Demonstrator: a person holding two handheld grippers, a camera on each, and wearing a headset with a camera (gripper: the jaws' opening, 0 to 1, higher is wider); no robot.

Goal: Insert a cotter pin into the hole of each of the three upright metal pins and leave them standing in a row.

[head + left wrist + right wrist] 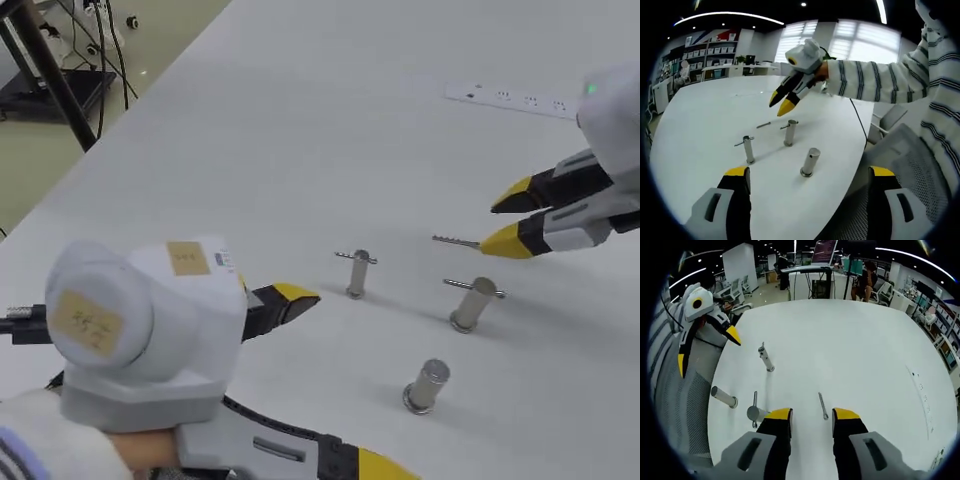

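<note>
While two of the three upright metal pins are already carrying cotter pins, the bare pin (427, 385) is standing closest to the person, its hole unfilled. The fitted pins are standing beyond it, one (357, 272) to its left and one (472, 303) just to its right. The three are forming more of a triangle than a row, so straightening looks to be outstanding too. Further beyond the bare pin, the loose cotter pin (455, 240) is lying on the white table (300, 120). It is lying just ahead of the right gripper (490, 226), whose jaws are standing apart and gripping nothing. The left gripper (810, 175) is hovering on the bare pin's near side, spread wide and empty. Its two tan stickers (187, 258) are bearing handwriting too blurred to read.
</note>
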